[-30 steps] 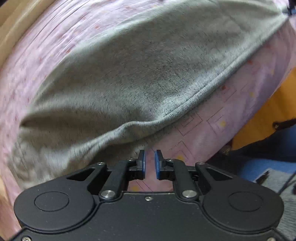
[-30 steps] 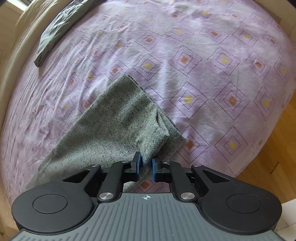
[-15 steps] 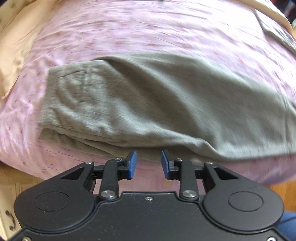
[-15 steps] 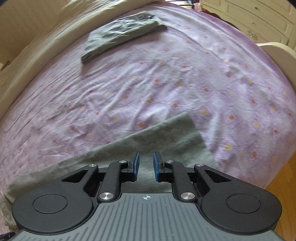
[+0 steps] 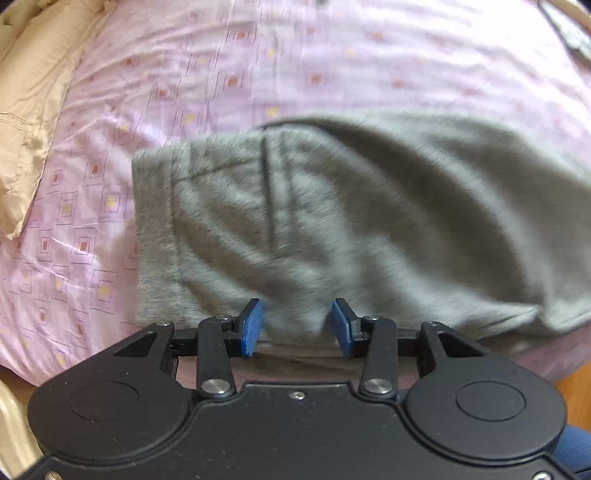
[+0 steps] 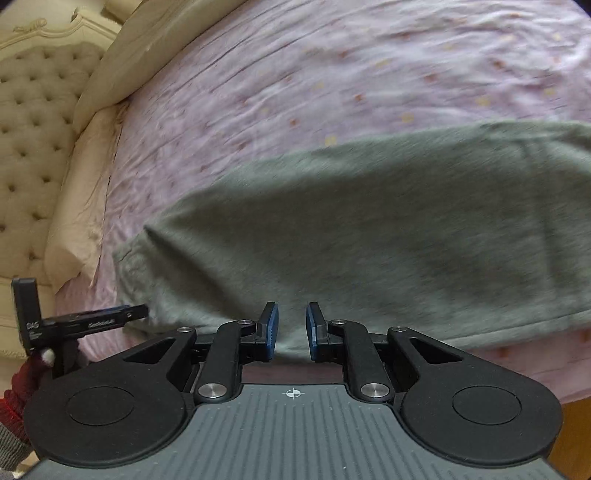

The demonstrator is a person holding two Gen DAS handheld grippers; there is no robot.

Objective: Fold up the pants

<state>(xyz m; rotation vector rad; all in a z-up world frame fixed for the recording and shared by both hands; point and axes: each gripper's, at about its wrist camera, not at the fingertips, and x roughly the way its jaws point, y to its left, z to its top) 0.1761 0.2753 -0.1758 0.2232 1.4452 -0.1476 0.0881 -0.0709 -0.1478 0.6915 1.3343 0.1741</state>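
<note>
Lying at the bed's (image 5: 332, 55) near edge, gray pants (image 5: 369, 221) sit under the opening, empty left gripper (image 5: 297, 325); the right gripper (image 6: 291, 330), slightly parted, grips nothing.

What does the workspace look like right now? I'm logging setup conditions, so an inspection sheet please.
Surface: bed sheet, lilac with small squares, wrinkled.
Job's things: grey pants lying flat along the near edge of the bed, waistband to the left in the left wrist view.
Clutter: dark folded cloth at the far right corner.
Grippers: left gripper jaws just opening, apart, above the pants' near edge; right gripper jaws narrowly apart, nothing pinched.
Cables: nothing seen.
Surroundings: beige pillow, tufted headboard, wooden floor.
</note>
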